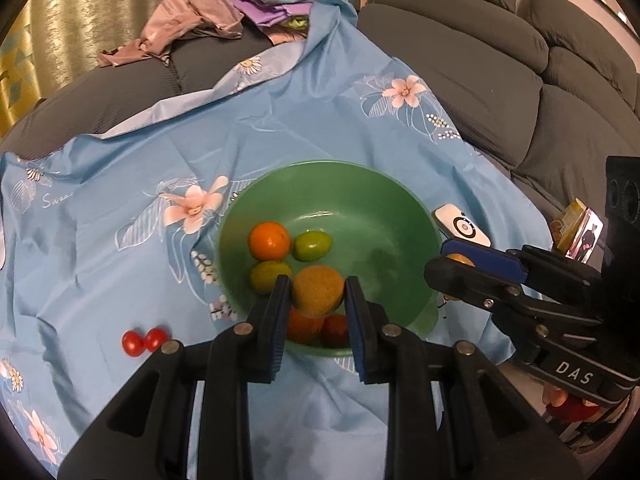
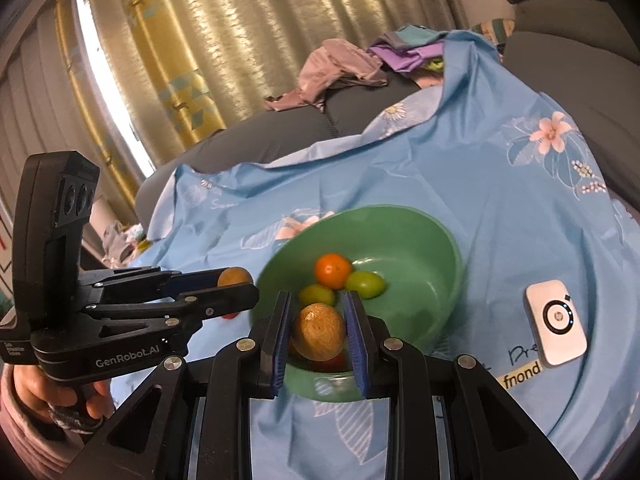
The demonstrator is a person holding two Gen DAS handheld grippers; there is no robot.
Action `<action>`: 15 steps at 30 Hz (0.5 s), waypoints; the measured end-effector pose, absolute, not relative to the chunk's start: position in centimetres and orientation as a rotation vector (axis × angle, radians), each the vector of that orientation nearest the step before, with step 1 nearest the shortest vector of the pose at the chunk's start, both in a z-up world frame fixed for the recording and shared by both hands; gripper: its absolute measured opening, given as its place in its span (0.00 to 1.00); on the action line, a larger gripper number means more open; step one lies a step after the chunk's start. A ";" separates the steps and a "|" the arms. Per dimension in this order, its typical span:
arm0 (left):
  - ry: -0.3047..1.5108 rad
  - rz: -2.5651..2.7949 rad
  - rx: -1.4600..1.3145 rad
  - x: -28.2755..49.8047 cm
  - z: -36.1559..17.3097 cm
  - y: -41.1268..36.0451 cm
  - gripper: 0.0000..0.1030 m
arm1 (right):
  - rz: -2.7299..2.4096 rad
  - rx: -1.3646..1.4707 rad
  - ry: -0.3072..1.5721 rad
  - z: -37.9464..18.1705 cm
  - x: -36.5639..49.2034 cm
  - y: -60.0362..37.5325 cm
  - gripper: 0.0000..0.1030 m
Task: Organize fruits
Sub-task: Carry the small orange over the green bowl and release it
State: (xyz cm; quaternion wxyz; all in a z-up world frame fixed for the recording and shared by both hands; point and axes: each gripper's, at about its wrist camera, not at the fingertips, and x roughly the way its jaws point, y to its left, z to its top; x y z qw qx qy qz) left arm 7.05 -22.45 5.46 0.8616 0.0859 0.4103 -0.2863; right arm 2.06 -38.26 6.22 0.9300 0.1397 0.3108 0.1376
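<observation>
A green bowl (image 1: 372,216) sits on the blue flowered cloth and holds an orange (image 1: 269,241), two green fruits (image 1: 313,245) and reddish fruits at its near side. My left gripper (image 1: 317,292) is shut on a yellow-brown fruit (image 1: 317,291) over the bowl's near edge. My right gripper (image 2: 319,332) is shut on a second yellow-brown fruit (image 2: 319,332) above the bowl (image 2: 420,240). The right gripper also shows in the left wrist view (image 1: 456,260) at the bowl's right rim. The left gripper shows in the right wrist view (image 2: 236,286) left of the bowl. Two small red tomatoes (image 1: 144,341) lie on the cloth left of the bowl.
A white device (image 1: 462,225) lies on the cloth right of the bowl; it also shows in the right wrist view (image 2: 556,324). Crumpled clothes (image 1: 188,16) lie at the far end. A grey sofa (image 1: 520,60) stands at the right. A yellow box (image 1: 576,220) sits at the right edge.
</observation>
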 end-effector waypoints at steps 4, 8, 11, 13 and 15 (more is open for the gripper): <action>0.883 -0.603 0.196 7.9 4.5 -23.5 0.26 | 0.272 0.305 0.646 5.6 2.6 -39.3 0.27; 0.905 -0.604 0.209 8.5 3.6 -24.4 0.26 | 0.264 0.317 0.657 5.0 3.2 -40.1 0.27; 0.923 -0.598 0.219 9.1 2.8 -24.9 0.26 | 0.262 0.327 0.667 4.5 3.6 -40.5 0.27; 0.932 -0.594 0.225 9.3 2.4 -25.0 0.26 | 0.264 0.333 0.674 4.1 3.8 -40.7 0.27; 0.939 -0.587 0.235 9.6 2.0 -25.3 0.26 | 0.267 0.337 0.682 3.7 4.1 -40.8 0.27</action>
